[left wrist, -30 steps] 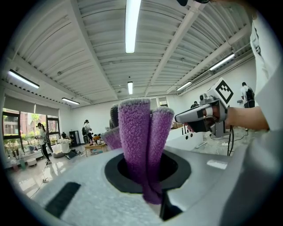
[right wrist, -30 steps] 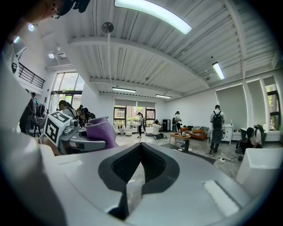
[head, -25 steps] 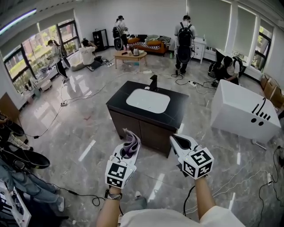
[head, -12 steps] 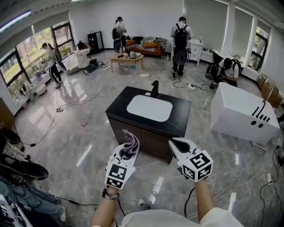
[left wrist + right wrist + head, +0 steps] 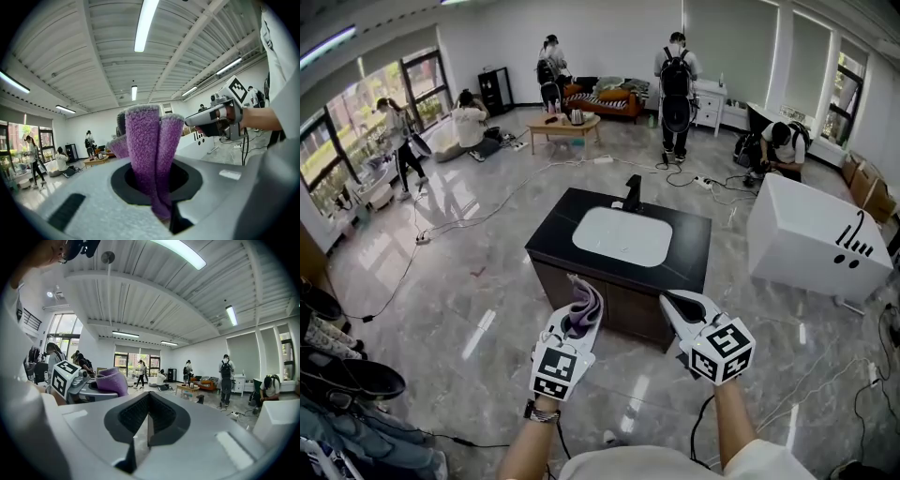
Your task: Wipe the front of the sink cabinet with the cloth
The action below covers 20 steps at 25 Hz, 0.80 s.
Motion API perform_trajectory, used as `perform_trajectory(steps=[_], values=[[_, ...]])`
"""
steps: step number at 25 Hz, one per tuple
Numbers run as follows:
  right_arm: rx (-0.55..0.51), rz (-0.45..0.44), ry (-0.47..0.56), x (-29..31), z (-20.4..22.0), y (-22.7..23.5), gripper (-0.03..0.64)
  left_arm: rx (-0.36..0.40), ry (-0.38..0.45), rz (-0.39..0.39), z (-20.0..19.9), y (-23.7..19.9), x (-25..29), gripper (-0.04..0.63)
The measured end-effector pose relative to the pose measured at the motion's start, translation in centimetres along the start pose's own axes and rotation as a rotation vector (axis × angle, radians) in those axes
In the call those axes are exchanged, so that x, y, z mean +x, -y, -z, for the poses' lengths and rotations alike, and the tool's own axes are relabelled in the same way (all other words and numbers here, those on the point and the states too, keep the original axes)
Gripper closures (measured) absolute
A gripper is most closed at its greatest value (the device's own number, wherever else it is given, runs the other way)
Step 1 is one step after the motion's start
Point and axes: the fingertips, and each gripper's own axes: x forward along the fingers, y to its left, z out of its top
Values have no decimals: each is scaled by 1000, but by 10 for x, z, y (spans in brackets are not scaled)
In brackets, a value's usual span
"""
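Head view: the sink cabinet [image 5: 623, 302] is seen standing alone on the marble floor [image 5: 469, 281], with a black top [image 5: 689, 246], a white basin [image 5: 622, 235] and a dark faucet [image 5: 632, 192] at the far edge. Its dark brown front is turned toward the camera. The left claw [image 5: 574, 323] is held up just short of that front, a bit left of centre, and a purple cloth [image 5: 586, 305] is stuck in it, bunched and poking up out of the tip. No contact between cloth and cabinet can be made out from here. The right claw [image 5: 675, 305] is held alongside, near the front's right half, and nothing is carried in it. A big white tub-like box [image 5: 811, 234] is parked off to the right, and several people are scattered further back in the room.

Left gripper view: the claw is clamped on the cloth, which is folded into thick fuzzy lobes rising straight out between the jaws. The other gripper is seen to the right, held in a hand [image 5: 265, 117].

Right gripper view: the jaws are closed against each other, nothing pinched between them. The cloth-carrying gripper is seen off to the left.
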Motion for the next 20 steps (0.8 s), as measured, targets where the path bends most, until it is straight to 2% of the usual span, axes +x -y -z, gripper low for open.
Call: perform_trajectory(steps=[7,14,20], values=[[40,22,31,32,-5,11,612,-6,17,-7,4,-38,18,546],[103,-35,50,46,-12,26,611,-23,10,-10,13,-52,38,546],[13,-80,55,69,-11,59,612,-47,-13,-33,22,-65,80,546]])
